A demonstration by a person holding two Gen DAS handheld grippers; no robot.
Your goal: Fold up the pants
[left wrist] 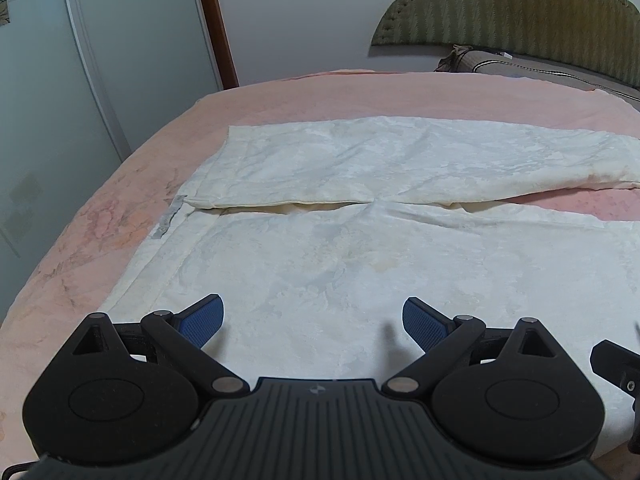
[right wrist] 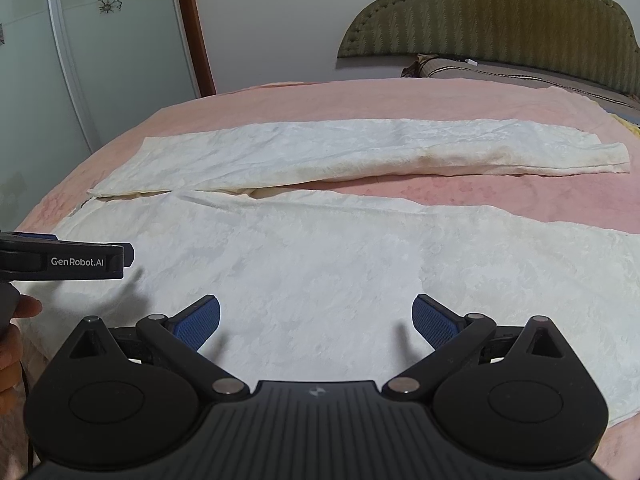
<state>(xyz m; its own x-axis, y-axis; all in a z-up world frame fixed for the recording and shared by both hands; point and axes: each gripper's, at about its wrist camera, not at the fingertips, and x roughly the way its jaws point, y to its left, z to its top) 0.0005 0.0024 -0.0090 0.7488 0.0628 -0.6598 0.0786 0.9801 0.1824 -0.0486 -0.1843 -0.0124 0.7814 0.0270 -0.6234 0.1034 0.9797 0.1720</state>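
Your white patterned fabric pants (left wrist: 360,240) lie spread flat across the pink floral bedspread (left wrist: 100,216), both legs running off to the right with a wedge of pink showing between them. The far leg (right wrist: 360,148) shows some yellowish staining along its lower edge, and a small grey label strip (left wrist: 166,222) sticks out at the waistband on the left; its writing is too small to read.

Your left gripper (left wrist: 313,322) hovers over the near part of the pants, its blue-padded fingers (left wrist: 202,322) spread wide with nothing between them. Your right gripper (right wrist: 316,322) hangs over the near leg in the same way, fingers (right wrist: 436,324) wide apart and empty. In the right wrist view, the left gripper (right wrist: 128,255) shows side-on at the left edge, and its black body reads "GenRobot.AI" in white letters. Your hand (right wrist: 16,320) shows just below it.

The bed fills most of both views. Beyond it stand an olive-green quilted scalloped headboard (right wrist: 500,16) against the pale wall and a brown patterned pillow (right wrist: 480,70) at its foot. To the left are frosted glass wardrobe doors with flower decals (right wrist: 100,40) and a reddish-brown wooden door frame (right wrist: 196,28).
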